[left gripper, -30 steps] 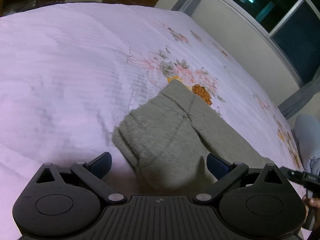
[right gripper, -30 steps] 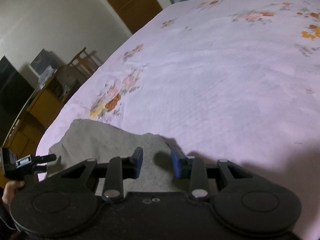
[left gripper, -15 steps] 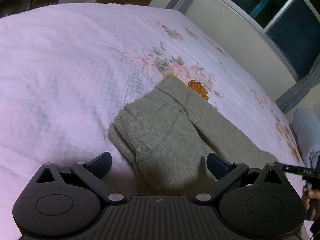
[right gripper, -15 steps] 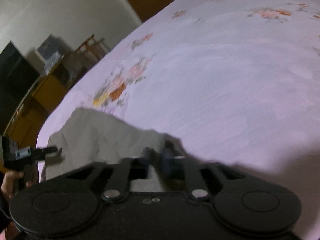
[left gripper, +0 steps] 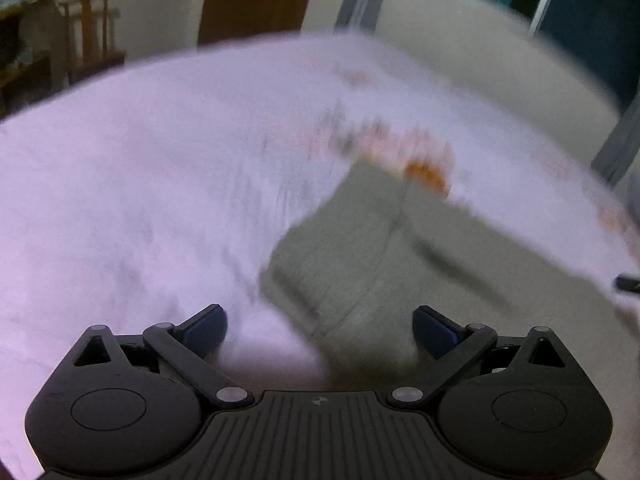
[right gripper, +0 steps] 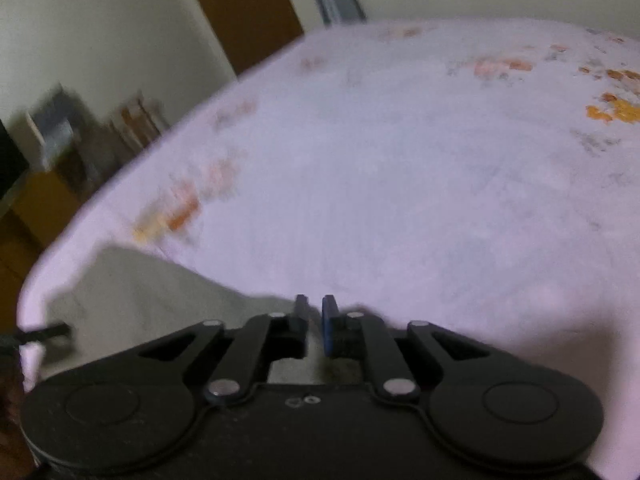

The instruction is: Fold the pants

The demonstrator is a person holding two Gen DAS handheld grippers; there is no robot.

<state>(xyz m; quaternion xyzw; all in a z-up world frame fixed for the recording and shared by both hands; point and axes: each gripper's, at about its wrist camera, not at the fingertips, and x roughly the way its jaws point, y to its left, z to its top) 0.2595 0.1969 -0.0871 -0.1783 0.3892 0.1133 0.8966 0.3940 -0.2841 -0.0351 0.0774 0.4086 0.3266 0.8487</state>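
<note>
The grey-green knit pants [left gripper: 384,256] lay on the bed [left gripper: 160,184], on its pale floral bedsheet [right gripper: 400,168], near the edge closest to the person; in the left wrist view they spread from the centre toward 4 o'clock, and in the right wrist view they sat low at about 8 o'clock. They already looked doubled over, with one layer lying across another along a slanting seam, so by my reading at least one fold was done, though blur hid how neat it was. The left tongs [left gripper: 320,330] stood wide apart above the near end of the garment, which showed between the fingers with neither pad pressing on it. The right tongs [right gripper: 315,322] were drawn together to a narrow slit at the cloth's edge; pale fabric showed just behind the tips, and they appeared to pinch it, though the blur left that uncertain. What remained, as I judged it, was the left side taking its own grip and both ends being carried over for a further fold and flattening
</note>
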